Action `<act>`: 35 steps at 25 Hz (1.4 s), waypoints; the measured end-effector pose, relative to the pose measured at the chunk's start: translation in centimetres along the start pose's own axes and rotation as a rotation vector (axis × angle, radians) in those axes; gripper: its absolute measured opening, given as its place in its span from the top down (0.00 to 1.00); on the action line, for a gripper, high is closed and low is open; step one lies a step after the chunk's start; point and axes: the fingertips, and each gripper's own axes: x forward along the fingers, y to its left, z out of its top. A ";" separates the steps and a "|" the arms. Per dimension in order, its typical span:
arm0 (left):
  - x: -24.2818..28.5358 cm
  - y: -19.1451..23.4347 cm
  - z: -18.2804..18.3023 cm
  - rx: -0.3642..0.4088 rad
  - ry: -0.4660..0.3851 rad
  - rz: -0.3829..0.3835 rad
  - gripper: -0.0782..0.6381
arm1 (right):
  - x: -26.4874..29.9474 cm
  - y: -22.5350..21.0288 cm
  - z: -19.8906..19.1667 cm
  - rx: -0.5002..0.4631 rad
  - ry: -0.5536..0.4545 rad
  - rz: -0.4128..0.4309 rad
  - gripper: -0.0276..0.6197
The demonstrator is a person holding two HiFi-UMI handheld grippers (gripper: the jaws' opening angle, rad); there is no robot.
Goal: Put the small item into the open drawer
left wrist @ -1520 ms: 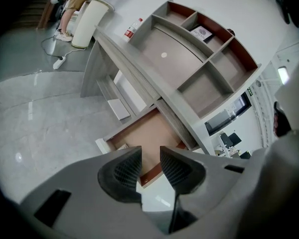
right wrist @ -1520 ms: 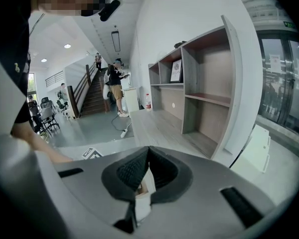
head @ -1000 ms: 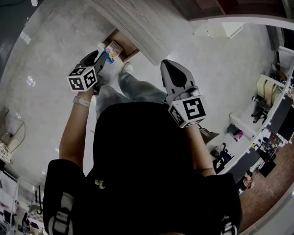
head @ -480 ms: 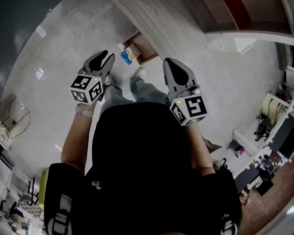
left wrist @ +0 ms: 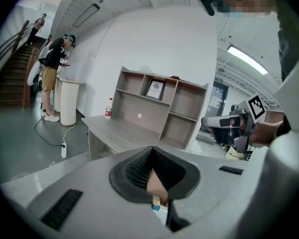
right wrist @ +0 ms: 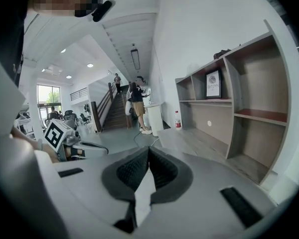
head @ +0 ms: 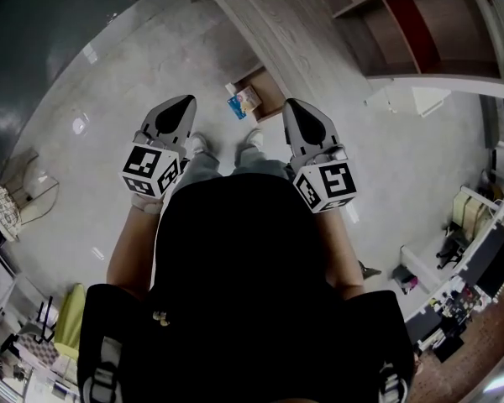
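Nearest to me in the head view is the wearer's black top (head: 235, 267), with both arms held out ahead. My left claw (left wrist: 150, 152) has just been closing. Its ribbed pads now meet at the tips with nothing between them. My right claw (right wrist: 148, 149) is likewise closed tip to tip and empty. Each carries its marker cube (head: 151, 170), and both claws point forward and a little down, side by side above the floor (head: 92, 99). Between them I see the wearer's light trousers (head: 223, 159) and two pale shoes (head: 254, 137).

Just past the shoes, the open drawer (head: 267, 89) juts out from under the tabletop (head: 273, 32), low near the floor. The small item (head: 243, 102), a colourful packet with a blue end, lies inside the drawer at its near end, apart from both claws. In the left gripper view I catch a sliver of it through the slit below the closed tips.

Beyond that, the long grey wood-grain tabletop runs along the white wall (left wrist: 154, 44). A shelf unit (left wrist: 164, 108) stands on it against the wall and holds a framed picture (left wrist: 155, 89). A red-and-white bottle (left wrist: 108, 108) stands on the tabletop just beside the shelf unit. A power strip (left wrist: 64, 151) lies on the floor off the tabletop's end. Farthest off, people (left wrist: 52, 63) stand next to a white cylinder (left wrist: 70, 101) at the foot of a staircase (left wrist: 10, 78).
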 end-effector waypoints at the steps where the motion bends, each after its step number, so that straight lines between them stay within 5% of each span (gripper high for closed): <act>1: -0.4 -0.1 0.3 0.016 -0.002 0.006 0.89 | 0.2 0.2 0.1 0.000 -0.003 0.006 0.94; 8: -2.9 -1.6 2.8 0.159 -0.028 0.009 0.89 | 1.4 1.4 0.4 -0.009 -0.008 0.068 0.94; 18: -5.7 -2.2 6.5 0.204 -0.136 0.050 0.89 | 2.5 4.0 1.5 -0.057 -0.029 0.188 0.94; 24: -6.0 -2.6 7.3 0.066 -0.166 0.004 0.89 | 3.0 4.7 2.2 -0.092 -0.043 0.222 0.94; 35: -5.8 -0.6 8.2 0.017 -0.196 0.065 0.89 | 3.3 4.5 2.4 -0.122 -0.036 0.235 0.94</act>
